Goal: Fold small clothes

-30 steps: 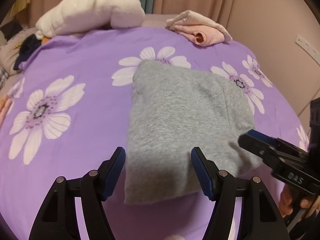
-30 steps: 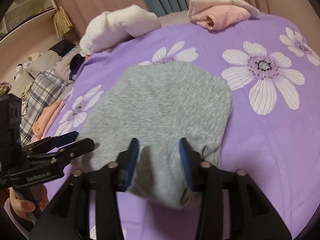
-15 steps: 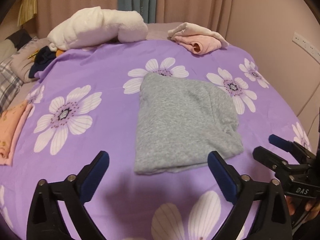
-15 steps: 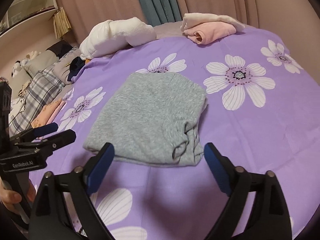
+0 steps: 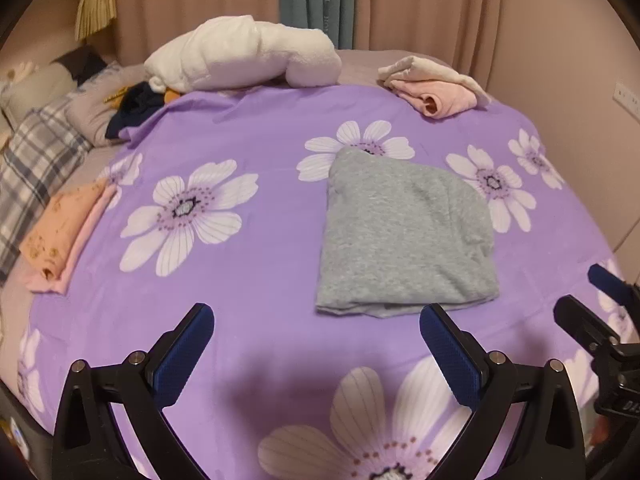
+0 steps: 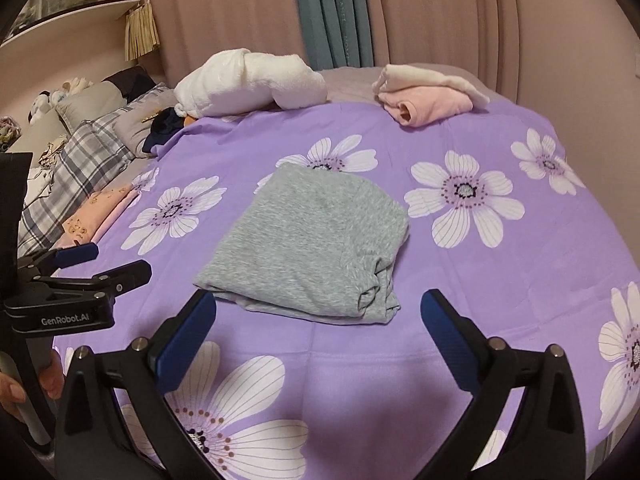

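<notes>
While both tools hang above the near edge of the bed, the left hand-held gripper (image 5: 316,344) has its blue-padded fingers spread wide apart with nothing between them, and the right hand-held gripper (image 6: 318,330) is spread just as wide and also holds nothing. Each one shows at the side of the other's view, the left one low on the left of the right wrist view with a bare hand (image 6: 16,392) on its handle. Just beyond the fingertips, apart from them, the folded grey garment (image 5: 404,236) lies flat on the purple flowered bedspread (image 5: 260,280), its bunched folded edge turned toward the right gripper. Off to the left, at the bedspread's edge, sits a folded orange and pink cloth (image 5: 64,232) beside a plaid blanket (image 5: 28,176). Farther back a rolled white towel (image 5: 244,60) rests at the head of the bedspread, with a folded pink and cream pile (image 5: 436,88) to its right, and curtains (image 5: 316,0) hang behind
</notes>
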Tool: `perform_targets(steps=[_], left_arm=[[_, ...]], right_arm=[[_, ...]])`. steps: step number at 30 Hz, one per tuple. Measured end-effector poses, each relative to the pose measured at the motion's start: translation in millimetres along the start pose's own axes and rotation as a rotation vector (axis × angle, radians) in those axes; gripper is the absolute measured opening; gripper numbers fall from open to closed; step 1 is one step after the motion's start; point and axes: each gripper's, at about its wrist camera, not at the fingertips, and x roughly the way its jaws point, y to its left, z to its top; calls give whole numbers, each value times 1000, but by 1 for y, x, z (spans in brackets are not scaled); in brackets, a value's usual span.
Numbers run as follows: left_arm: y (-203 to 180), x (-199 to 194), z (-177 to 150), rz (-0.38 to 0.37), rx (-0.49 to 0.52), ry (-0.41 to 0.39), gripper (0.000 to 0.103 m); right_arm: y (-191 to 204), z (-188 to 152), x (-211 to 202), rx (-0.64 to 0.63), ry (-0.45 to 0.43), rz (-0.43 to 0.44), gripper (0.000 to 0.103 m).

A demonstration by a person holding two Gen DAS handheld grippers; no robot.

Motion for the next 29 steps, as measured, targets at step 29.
perform_targets(steps=[29], left_arm=[[-6, -17, -8, -16, 15, 9, 102]], right_arm=[[7, -9, -6, 24, 17, 6, 103]])
